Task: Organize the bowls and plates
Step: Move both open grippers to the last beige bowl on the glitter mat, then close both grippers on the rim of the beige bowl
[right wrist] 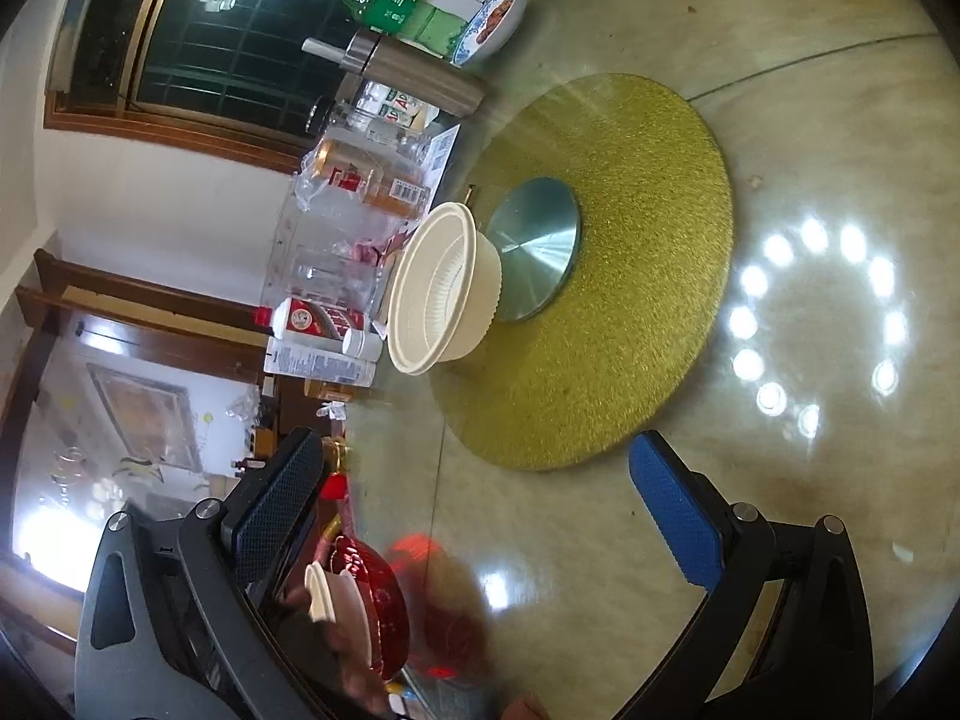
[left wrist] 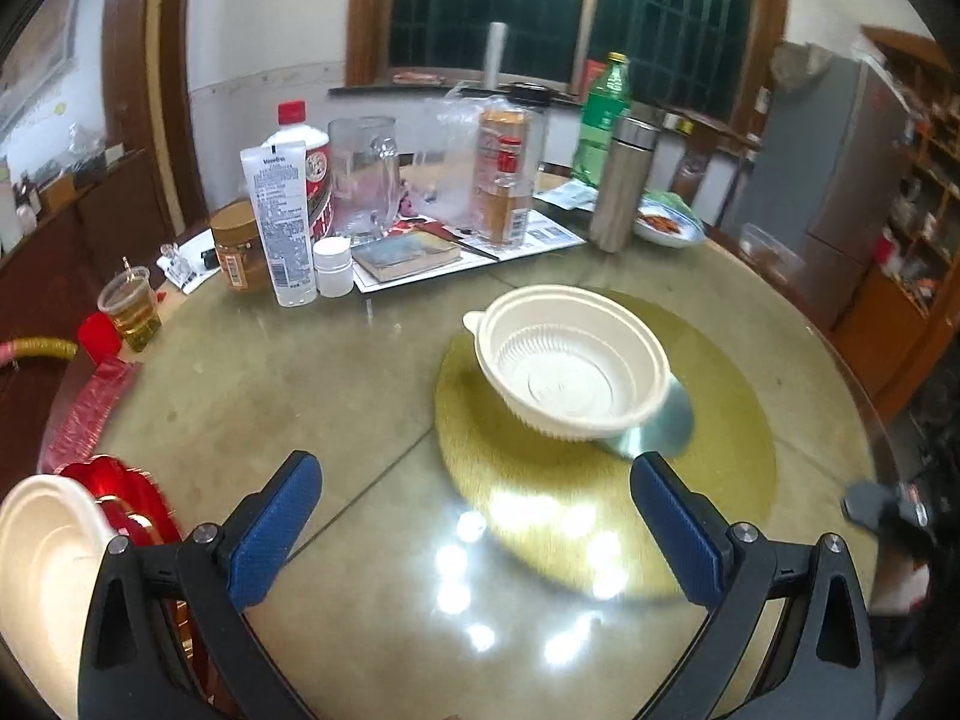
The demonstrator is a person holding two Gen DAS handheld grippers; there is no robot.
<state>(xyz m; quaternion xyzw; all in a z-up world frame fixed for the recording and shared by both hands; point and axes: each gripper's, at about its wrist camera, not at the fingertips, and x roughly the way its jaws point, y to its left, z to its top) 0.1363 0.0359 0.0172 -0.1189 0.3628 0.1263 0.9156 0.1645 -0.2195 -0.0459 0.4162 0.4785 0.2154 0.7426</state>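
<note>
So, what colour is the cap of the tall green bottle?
Yellow cap, on the green bottle; the left wrist view shows it best.

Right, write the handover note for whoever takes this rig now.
Left claw: open, empty, aimed at the table.
Right claw: open, empty, rolled sideways.
White bowl: upright, empty, on the gold turntable, partly over its metal hub.
Near the table's left edge: a second white dish beside a red bowl; how they sit is unclear.
Done: nothing clearly stacked yet.
Left: pick up the white bowl and group it with the other dishes. Mind the bottles and cups crowding the far side.
</note>
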